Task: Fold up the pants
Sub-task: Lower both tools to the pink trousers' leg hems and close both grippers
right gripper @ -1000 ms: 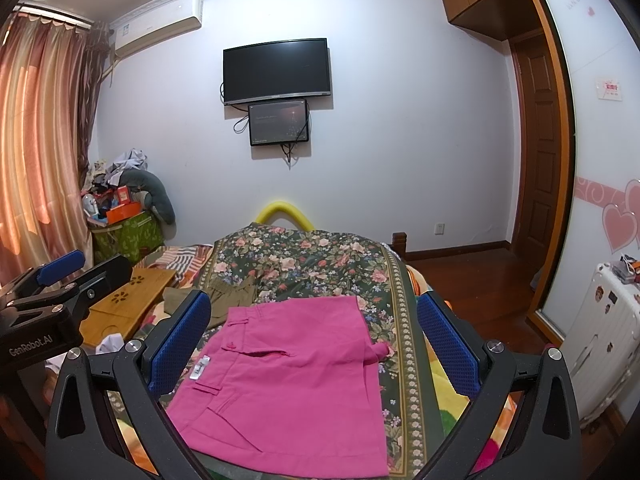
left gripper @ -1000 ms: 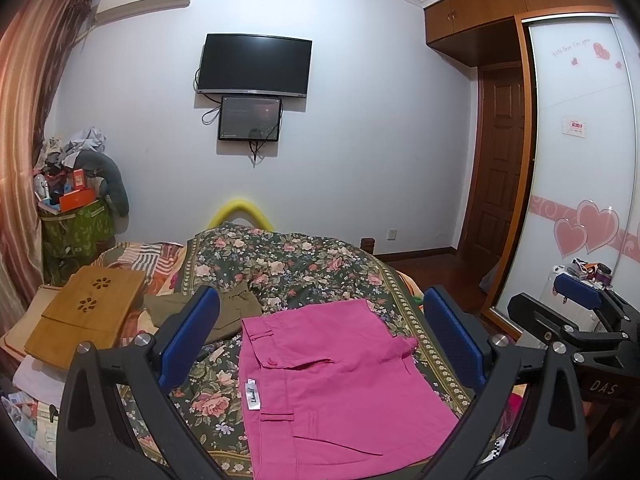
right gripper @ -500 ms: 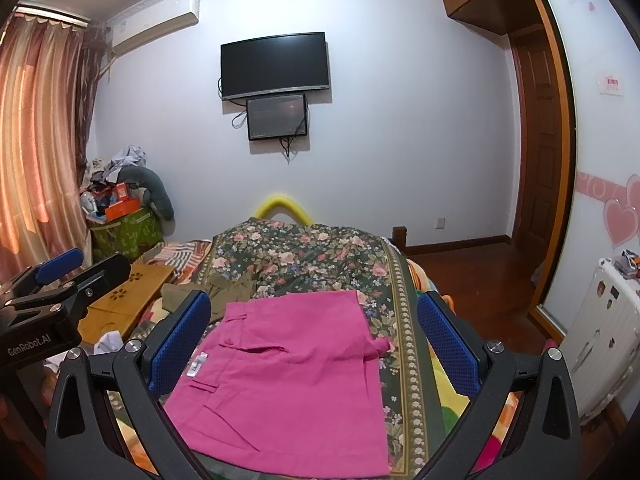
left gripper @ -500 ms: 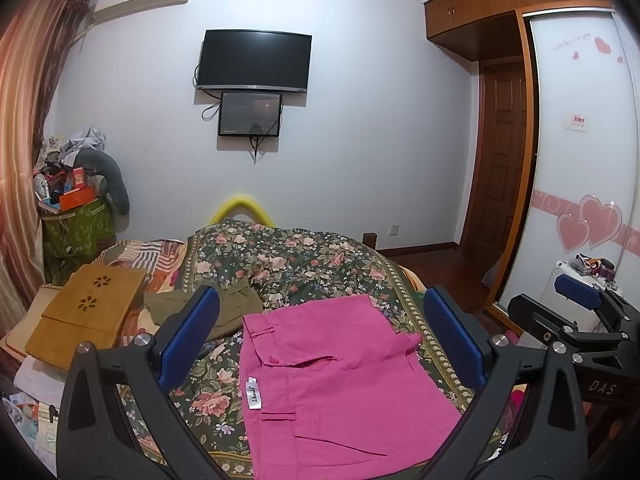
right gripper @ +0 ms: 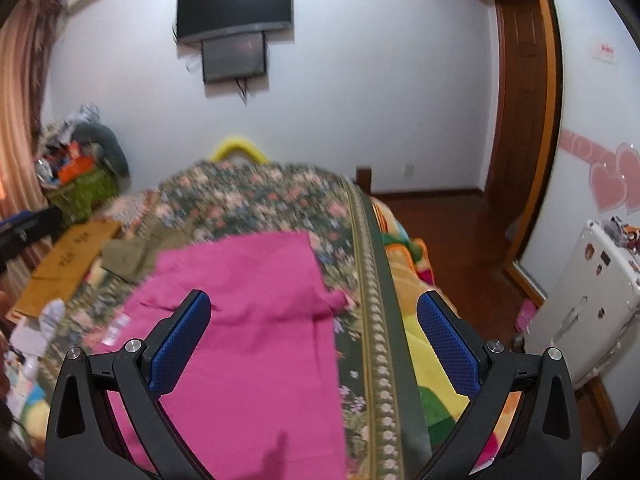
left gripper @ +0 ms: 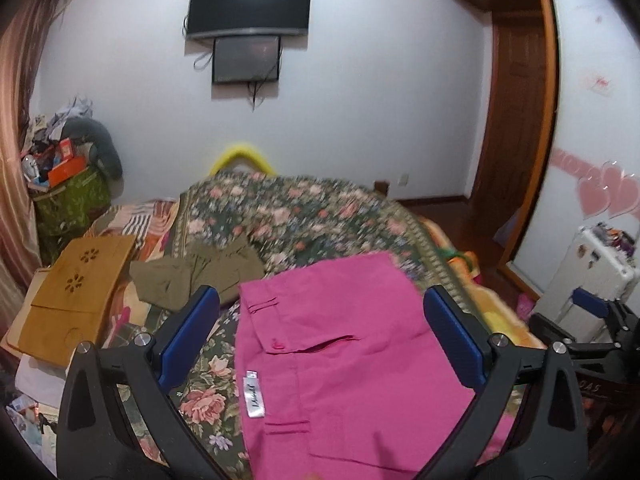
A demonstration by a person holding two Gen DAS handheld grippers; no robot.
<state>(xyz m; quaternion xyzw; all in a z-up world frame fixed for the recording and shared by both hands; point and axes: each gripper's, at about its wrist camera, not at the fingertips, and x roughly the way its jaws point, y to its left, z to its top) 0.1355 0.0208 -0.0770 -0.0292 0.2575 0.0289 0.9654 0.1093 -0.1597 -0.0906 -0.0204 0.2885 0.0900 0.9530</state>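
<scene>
The pink pants (left gripper: 352, 368) lie flat on the bed (left gripper: 288, 216), on its floral quilt (left gripper: 280, 220), with nothing gripping them. The left claw (left gripper: 320, 332) hangs above them, its blue pads (left gripper: 188, 336) spread wide and released, the waistband end of the pants between them. The right claw (right gripper: 312, 340) is likewise spread wide and empty over the pants' right part, its right pad (right gripper: 446, 350) standing above the quilt's patterned border (right gripper: 378, 320).

Only the left wrist view shows the pants' detail: a back pocket with a pink button (left gripper: 276, 346), belt loops, and a small white label (left gripper: 253, 394) at the waistband whose script is too small to read. It also shows the olive garment (left gripper: 192, 272) crumpled just beyond the pants' far left corner, touching or nearly touching them, and the wooden board (left gripper: 80, 292) further left of the pants. The right claw's body shows at that view's right edge, bearing letters that look like "DAS". The right wrist view is blurred, but alone shows a small flap (right gripper: 334, 300) sticking out from the pants' right edge, and the bare quilt strip, colourful blanket (right gripper: 420, 320) and wood floor (right gripper: 448, 232) to the right of the pants.

Beyond the pants' far edge the quilt lies open up to the yellow bed end (left gripper: 244, 156). To the right of the pants a white appliance (right gripper: 580, 300) stands on the floor, well apart.
</scene>
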